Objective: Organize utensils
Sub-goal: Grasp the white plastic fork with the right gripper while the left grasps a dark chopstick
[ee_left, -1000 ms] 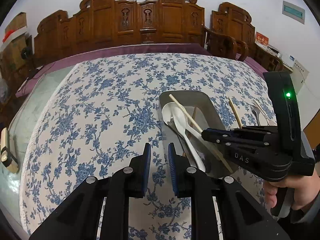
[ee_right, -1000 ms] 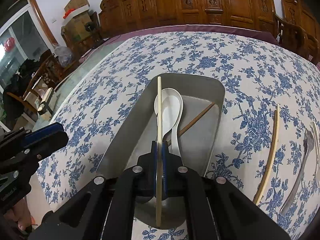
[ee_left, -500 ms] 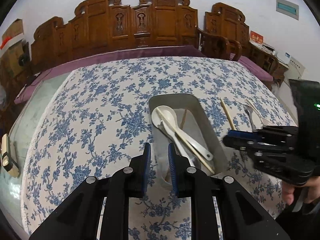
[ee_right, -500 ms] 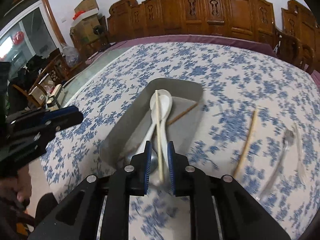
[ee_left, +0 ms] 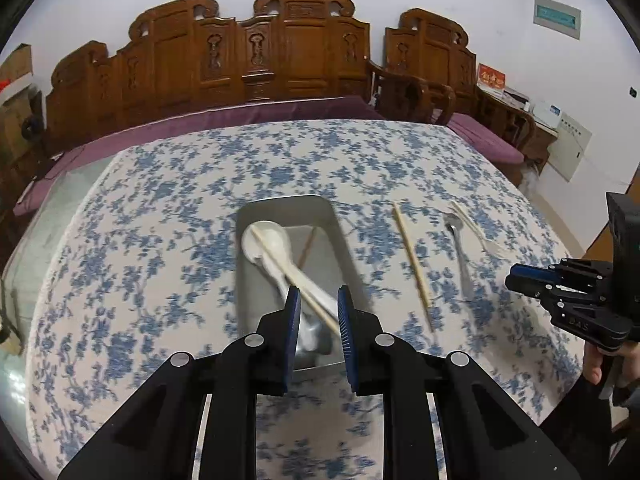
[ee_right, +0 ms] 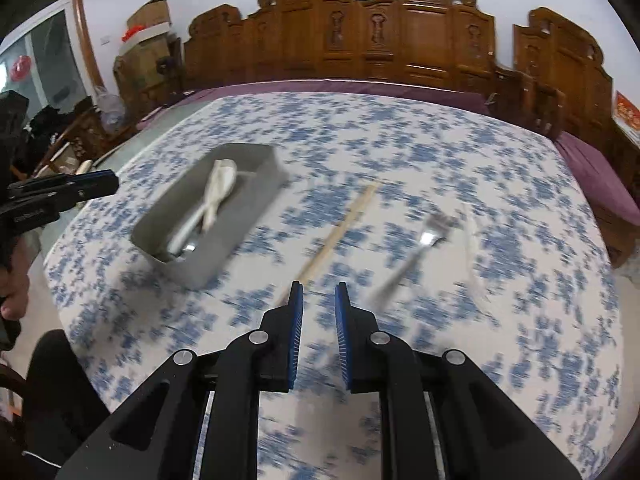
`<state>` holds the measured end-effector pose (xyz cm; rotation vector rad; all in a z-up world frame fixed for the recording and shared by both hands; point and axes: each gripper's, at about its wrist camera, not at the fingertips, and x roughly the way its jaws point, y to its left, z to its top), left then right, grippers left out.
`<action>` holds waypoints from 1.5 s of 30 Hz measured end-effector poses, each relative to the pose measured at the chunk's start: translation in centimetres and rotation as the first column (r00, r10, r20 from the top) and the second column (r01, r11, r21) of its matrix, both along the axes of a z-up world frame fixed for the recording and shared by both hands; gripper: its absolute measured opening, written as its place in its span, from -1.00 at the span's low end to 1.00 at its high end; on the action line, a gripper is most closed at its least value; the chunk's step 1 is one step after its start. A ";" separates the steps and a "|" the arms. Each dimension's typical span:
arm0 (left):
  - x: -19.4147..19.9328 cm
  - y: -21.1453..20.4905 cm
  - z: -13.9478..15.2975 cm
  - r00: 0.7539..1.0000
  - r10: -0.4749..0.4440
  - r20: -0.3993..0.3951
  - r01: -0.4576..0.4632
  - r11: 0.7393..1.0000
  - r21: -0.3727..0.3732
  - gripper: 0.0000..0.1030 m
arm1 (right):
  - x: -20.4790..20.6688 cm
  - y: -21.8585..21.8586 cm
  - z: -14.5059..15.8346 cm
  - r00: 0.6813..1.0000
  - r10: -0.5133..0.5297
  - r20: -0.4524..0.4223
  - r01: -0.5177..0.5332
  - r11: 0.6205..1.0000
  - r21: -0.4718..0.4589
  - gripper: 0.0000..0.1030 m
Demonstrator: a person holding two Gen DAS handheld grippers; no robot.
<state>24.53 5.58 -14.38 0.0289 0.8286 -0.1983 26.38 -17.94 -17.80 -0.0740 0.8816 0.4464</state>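
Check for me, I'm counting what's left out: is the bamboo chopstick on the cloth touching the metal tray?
Apart. The left wrist view shows patterned cloth between the chopstick and the tray.

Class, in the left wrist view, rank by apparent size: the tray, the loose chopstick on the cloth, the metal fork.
1. Tray
2. Chopstick
3. Fork, shorter than the chopstick, though blur makes that gap unsure.

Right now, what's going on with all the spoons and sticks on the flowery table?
A person is tidying utensils into a grey tray using two hand-held grippers. The tray already holds a white spoon and chopsticks. Both the left gripper and right gripper are empty, slightly open. A loose chopstick and a metal fork wait on the tablecloth.
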 end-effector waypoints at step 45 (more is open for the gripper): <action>2.1 -13.9 -9.4 0.972 -0.136 -0.192 0.152 0.986 0.074 -0.65 | 4.6 -8.2 -5.9 0.998 -0.004 -0.068 -0.002 0.996 -0.084 -0.92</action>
